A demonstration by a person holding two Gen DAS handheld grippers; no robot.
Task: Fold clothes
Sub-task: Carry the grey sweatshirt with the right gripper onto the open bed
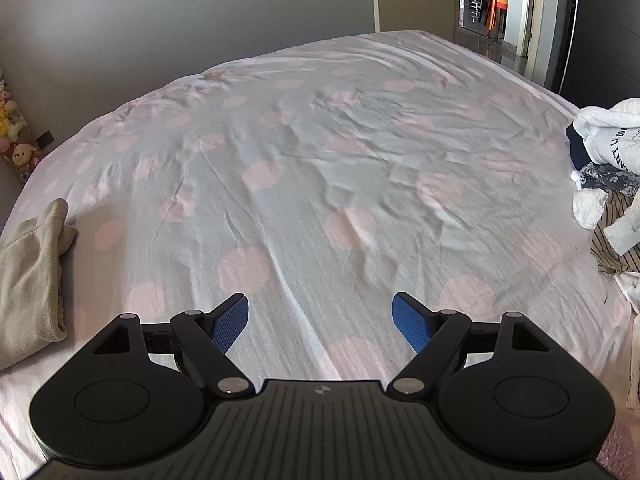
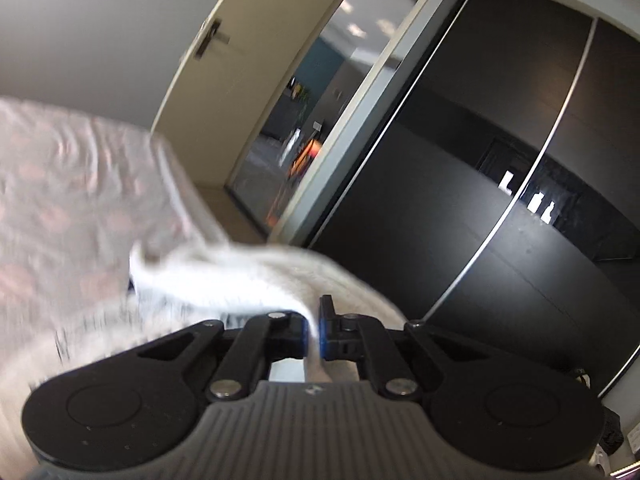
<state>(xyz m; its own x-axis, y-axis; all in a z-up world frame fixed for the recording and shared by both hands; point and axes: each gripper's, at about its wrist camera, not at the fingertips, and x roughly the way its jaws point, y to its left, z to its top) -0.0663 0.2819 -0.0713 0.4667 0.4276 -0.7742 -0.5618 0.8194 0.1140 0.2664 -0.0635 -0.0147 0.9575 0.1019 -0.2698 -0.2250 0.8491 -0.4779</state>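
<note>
My left gripper [image 1: 320, 322] hangs open over the bed sheet [image 1: 304, 152], white with pale pink dots, with nothing between its blue pads. A folded beige garment [image 1: 32, 276] lies on the sheet at the left edge. A pile of unfolded clothes [image 1: 612, 168], white, dark and striped, sits at the right edge. In the right wrist view, my right gripper [image 2: 314, 332] is shut on a white garment [image 2: 224, 276]. The cloth is pinched between the blue pads and trails off blurred to the left, over the bed [image 2: 72, 184].
An open door [image 2: 224, 80] and doorway stand beyond the bed's far corner. A dark sliding wardrobe [image 2: 500, 160] fills the right side. Soft toys [image 1: 12, 136] line the wall left of the bed.
</note>
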